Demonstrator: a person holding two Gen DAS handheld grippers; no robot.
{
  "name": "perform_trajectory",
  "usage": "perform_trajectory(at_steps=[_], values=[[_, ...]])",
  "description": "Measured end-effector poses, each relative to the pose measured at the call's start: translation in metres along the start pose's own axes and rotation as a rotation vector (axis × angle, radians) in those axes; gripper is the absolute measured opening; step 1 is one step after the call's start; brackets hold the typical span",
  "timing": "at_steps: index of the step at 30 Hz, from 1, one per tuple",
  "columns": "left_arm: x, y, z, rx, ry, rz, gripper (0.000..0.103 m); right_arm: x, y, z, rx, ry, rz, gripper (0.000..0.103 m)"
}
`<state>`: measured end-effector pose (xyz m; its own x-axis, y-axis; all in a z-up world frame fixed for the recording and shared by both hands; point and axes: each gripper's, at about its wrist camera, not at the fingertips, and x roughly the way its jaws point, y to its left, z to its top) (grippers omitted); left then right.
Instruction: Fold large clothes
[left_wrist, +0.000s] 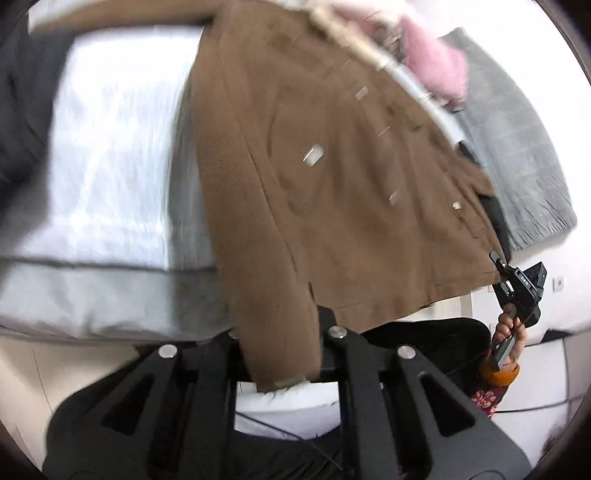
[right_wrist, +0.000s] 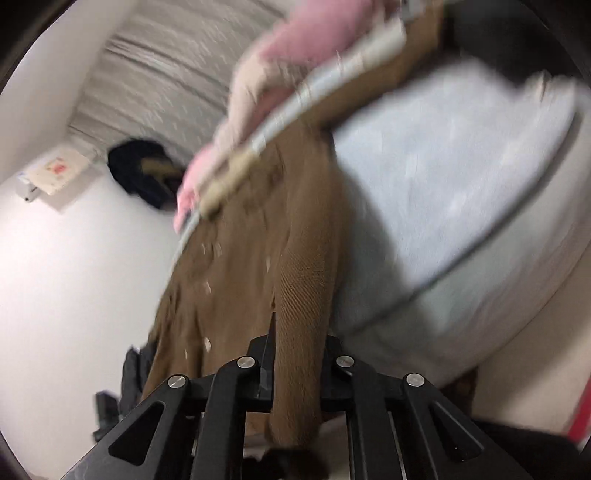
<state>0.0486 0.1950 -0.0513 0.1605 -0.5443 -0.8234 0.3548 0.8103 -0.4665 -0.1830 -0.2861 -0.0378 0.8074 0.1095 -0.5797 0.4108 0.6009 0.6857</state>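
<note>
A brown jacket (left_wrist: 332, 177) with pale toggle buttons hangs stretched above the bed, lifted at two points. In the left wrist view one of its sleeves (left_wrist: 280, 332) runs down between the fingers of my left gripper (left_wrist: 282, 334), which is shut on it. The right gripper (left_wrist: 498, 260), held by a hand (left_wrist: 511, 332), pinches the jacket's hem corner at the right. In the right wrist view the brown jacket (right_wrist: 258, 258) hangs ahead, and a ribbed fold of it passes between the fingers of my right gripper (right_wrist: 297, 354), shut on the cloth. The fingertips are hidden by fabric.
A bed with a pale sheet (left_wrist: 110, 147) lies under the jacket, with a grey quilt (left_wrist: 517, 147) at the right. A pink garment (left_wrist: 439, 59) and a pale striped band (left_wrist: 417, 85) lie over the jacket's top. A dark bundle (right_wrist: 144, 170) sits by the white wall.
</note>
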Motion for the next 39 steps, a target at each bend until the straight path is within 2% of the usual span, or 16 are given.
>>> perform_trajectory(at_steps=[1,3,6,7,8,9,11,12,13,16,19,21,24,27,32,39], values=[[-0.006,-0.004,-0.001,0.013,-0.012,0.017,0.012,-0.018,0.004,0.006,-0.030,-0.047,-0.061,0.010],[-0.005,-0.004,-0.005,0.052,0.027,0.107,0.013,-0.026,0.003,0.012,-0.062,-0.068,-0.169,0.010],[0.040,0.008,-0.017,0.091,0.222,0.294,0.017,0.002,-0.009,0.010,-0.078,0.047,-0.321,0.011],[0.046,0.009,-0.020,0.100,0.248,0.331,0.024,0.014,-0.008,0.007,-0.099,0.080,-0.372,0.014],[0.047,0.005,-0.022,0.128,0.238,0.381,0.027,0.023,-0.005,0.002,-0.121,0.106,-0.434,0.016],[0.044,-0.001,-0.021,0.148,0.211,0.393,0.031,0.027,-0.002,0.000,-0.139,0.110,-0.481,0.020],[0.030,-0.014,-0.016,0.165,0.149,0.395,0.048,0.025,0.011,-0.002,-0.194,0.068,-0.572,0.028],[0.022,-0.020,-0.012,0.177,0.109,0.398,0.066,0.017,0.017,-0.001,-0.215,0.038,-0.610,0.038],[0.010,-0.032,-0.007,0.204,0.040,0.404,0.077,0.013,0.026,0.002,-0.232,0.008,-0.628,0.050],[-0.011,-0.058,0.010,0.282,-0.099,0.432,0.081,-0.002,0.055,0.009,-0.293,-0.095,-0.622,0.068],[-0.008,-0.080,0.032,0.313,-0.152,0.401,0.089,-0.006,0.081,0.017,-0.353,-0.146,-0.561,0.075],[0.000,-0.090,0.046,0.321,-0.161,0.371,0.090,0.003,0.096,0.026,-0.385,-0.146,-0.521,0.076],[0.029,-0.106,0.070,0.309,-0.145,0.311,0.090,0.029,0.116,0.039,-0.424,-0.115,-0.487,0.076],[0.052,-0.116,0.085,0.284,-0.160,0.305,0.090,0.052,0.132,0.049,-0.444,-0.089,-0.450,0.076],[0.082,-0.108,0.106,0.268,-0.198,0.358,0.090,0.101,0.141,0.057,-0.474,-0.044,-0.420,0.076],[0.118,-0.068,0.133,0.229,-0.150,0.465,0.090,0.162,0.130,0.070,-0.474,0.064,-0.444,0.076]])
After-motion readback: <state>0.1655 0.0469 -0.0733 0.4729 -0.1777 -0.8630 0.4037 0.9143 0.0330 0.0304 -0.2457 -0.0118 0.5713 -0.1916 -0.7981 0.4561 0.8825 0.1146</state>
